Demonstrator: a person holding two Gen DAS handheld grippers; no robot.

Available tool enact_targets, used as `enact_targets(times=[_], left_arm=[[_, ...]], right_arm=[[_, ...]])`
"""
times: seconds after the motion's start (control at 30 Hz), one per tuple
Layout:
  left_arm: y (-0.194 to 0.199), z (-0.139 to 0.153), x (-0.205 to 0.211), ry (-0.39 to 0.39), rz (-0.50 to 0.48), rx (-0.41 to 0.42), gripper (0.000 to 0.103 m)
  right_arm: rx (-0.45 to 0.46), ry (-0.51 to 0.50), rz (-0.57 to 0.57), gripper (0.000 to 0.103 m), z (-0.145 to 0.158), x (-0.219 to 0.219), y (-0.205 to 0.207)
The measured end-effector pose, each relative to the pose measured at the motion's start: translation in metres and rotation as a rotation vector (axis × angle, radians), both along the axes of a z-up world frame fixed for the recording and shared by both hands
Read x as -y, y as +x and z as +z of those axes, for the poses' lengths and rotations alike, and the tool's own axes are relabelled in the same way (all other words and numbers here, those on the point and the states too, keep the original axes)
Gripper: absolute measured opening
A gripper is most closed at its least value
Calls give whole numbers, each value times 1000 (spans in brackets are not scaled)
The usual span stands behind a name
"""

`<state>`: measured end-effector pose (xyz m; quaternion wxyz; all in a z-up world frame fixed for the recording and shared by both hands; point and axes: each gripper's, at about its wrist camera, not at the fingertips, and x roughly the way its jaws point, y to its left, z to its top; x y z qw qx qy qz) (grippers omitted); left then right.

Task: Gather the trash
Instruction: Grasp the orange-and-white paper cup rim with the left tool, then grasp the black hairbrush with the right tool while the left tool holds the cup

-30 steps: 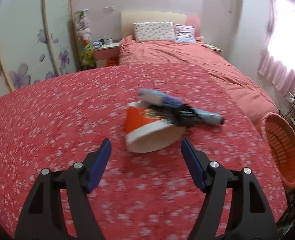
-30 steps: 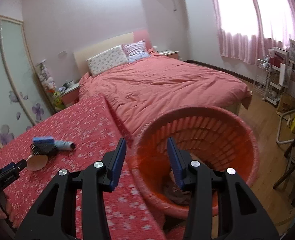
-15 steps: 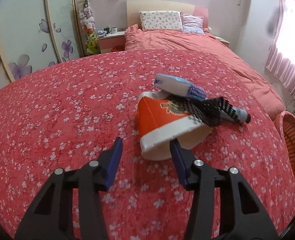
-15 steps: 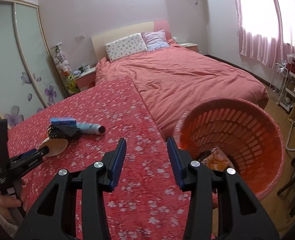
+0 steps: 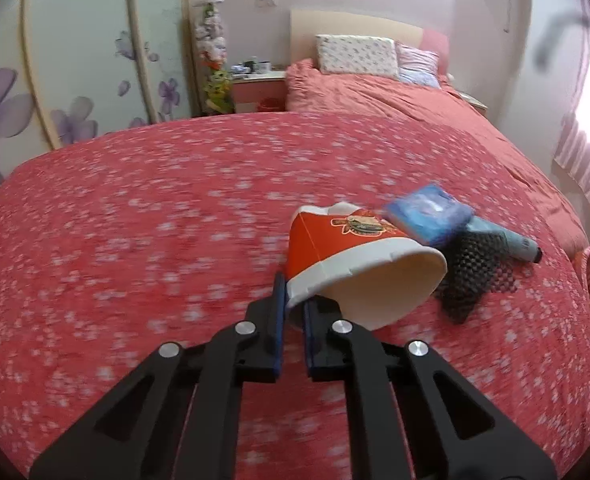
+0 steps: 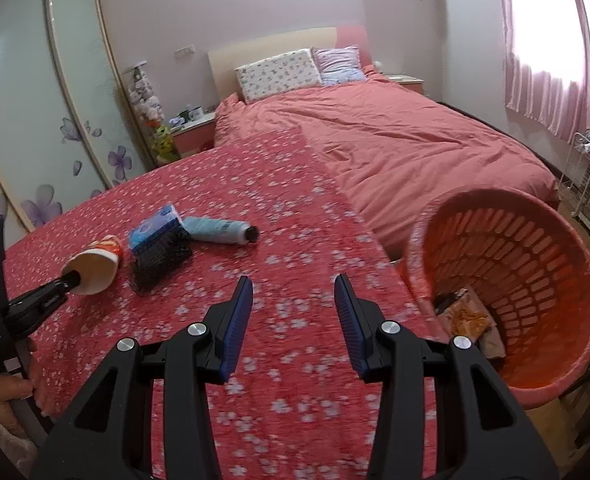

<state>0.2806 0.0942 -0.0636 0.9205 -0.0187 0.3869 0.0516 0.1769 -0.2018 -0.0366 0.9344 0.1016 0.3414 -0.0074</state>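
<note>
Paper cup (image 5: 347, 256) lies on its side on the red quilt (image 5: 135, 240), mouth toward me. My left gripper (image 5: 293, 316) pinches its rim; right gripper (image 6: 293, 312), half-open and empty, sits nearer the basket (image 6: 535, 264).

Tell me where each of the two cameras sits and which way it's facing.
Left wrist: on the left gripper, looking down its jaws, shut on the paper cup rim.
Right wrist: on the right gripper, jaws open over the floral cover, orange basket beside; a hand shows.
Shared: cup, blue packet, black mesh, bed.
</note>
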Motion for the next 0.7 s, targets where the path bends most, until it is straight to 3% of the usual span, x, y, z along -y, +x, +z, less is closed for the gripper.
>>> enact_targets(times=[0.33,0.7], left_arm=[[-16,7,-69,-10,100,9,8],[-22,7,-97,-18,101,16,8]], right_arm=[[-11,31,110,43,-2,-51,24],[-94,50,154,43,-21,-103,80]])
